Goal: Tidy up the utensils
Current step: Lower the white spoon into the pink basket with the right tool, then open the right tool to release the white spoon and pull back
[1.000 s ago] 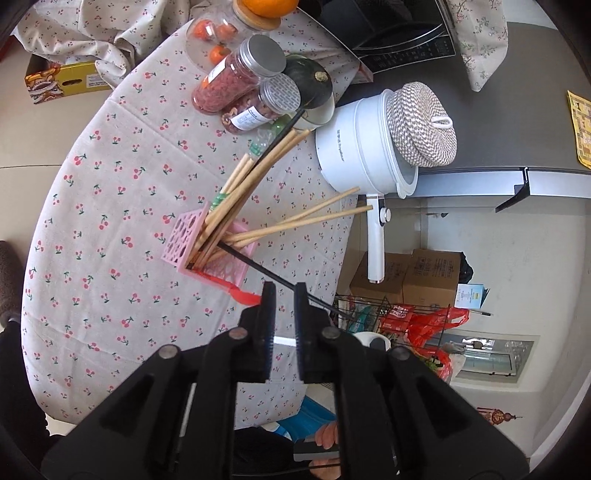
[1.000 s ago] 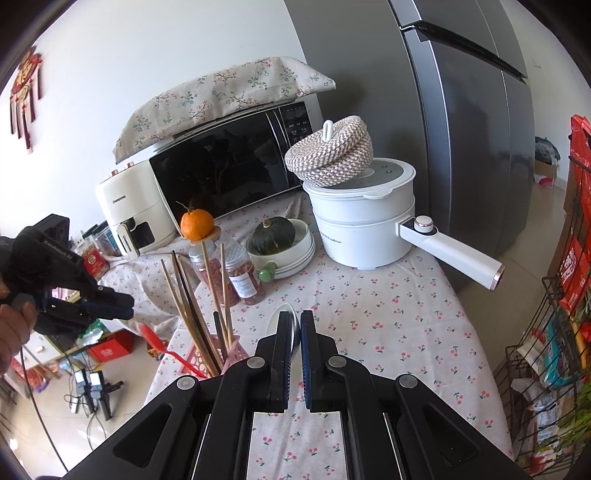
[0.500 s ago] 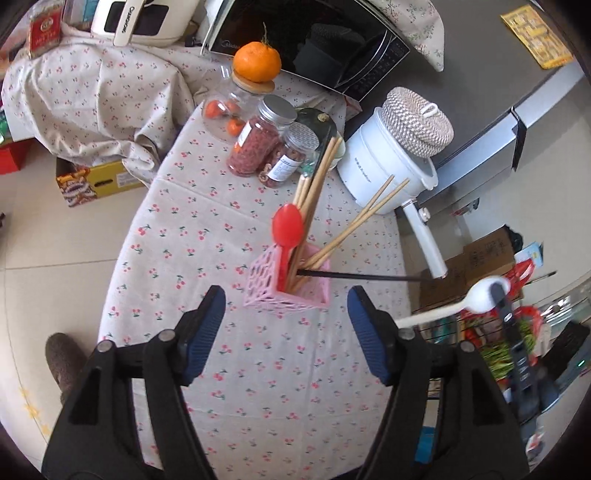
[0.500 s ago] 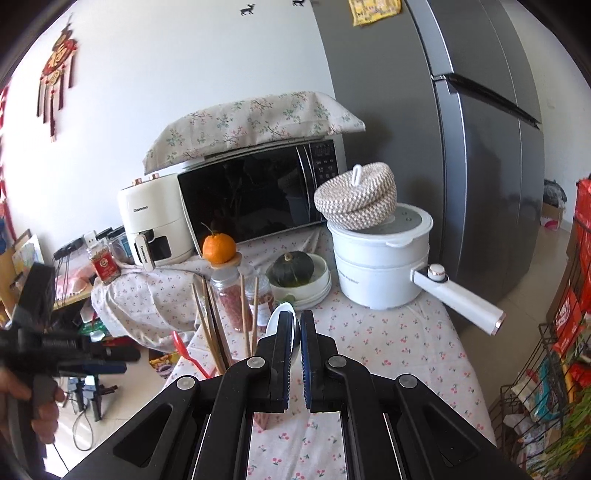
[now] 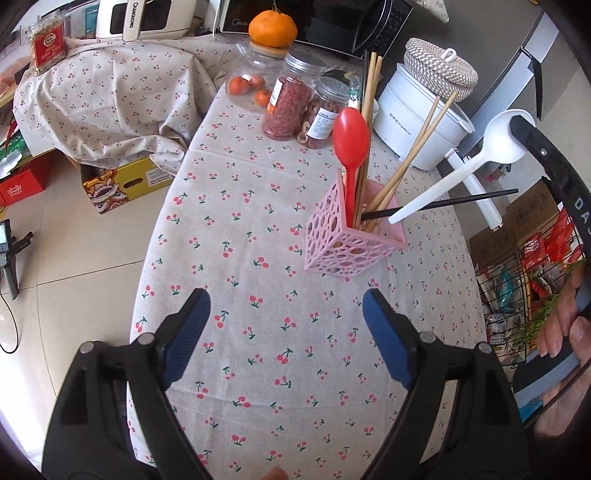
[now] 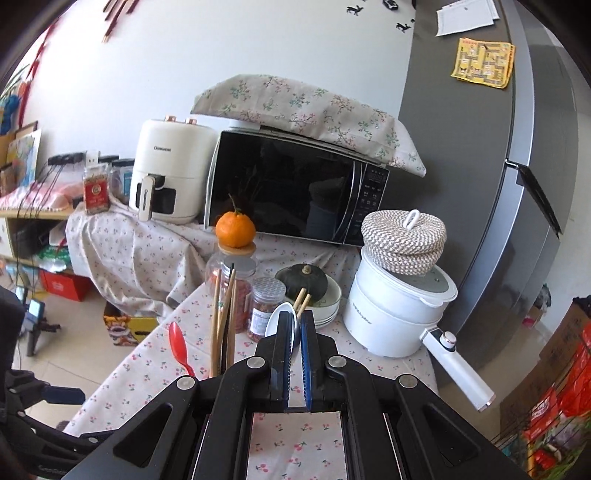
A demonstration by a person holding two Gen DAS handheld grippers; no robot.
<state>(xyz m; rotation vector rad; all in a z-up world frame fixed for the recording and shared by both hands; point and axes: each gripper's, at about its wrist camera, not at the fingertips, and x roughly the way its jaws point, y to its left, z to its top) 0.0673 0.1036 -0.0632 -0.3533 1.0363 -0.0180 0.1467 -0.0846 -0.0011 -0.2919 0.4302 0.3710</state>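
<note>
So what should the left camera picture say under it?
Red spoon and chopsticks stand in the pink holder while a white spoon arrives.

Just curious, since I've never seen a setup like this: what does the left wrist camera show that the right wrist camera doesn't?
Only the left wrist view shows the pink holder, the black chopstick lying across it, and the whole white spoon with its handle aimed at the holder.

Only the right wrist view shows the green squash in its bowl and the microwave front.

Both show the red spoon, the wooden chopsticks, the orange and the white pot. The left gripper jaws are opening, empty; the right gripper jaws pinch the white spoon's bowl.
</note>
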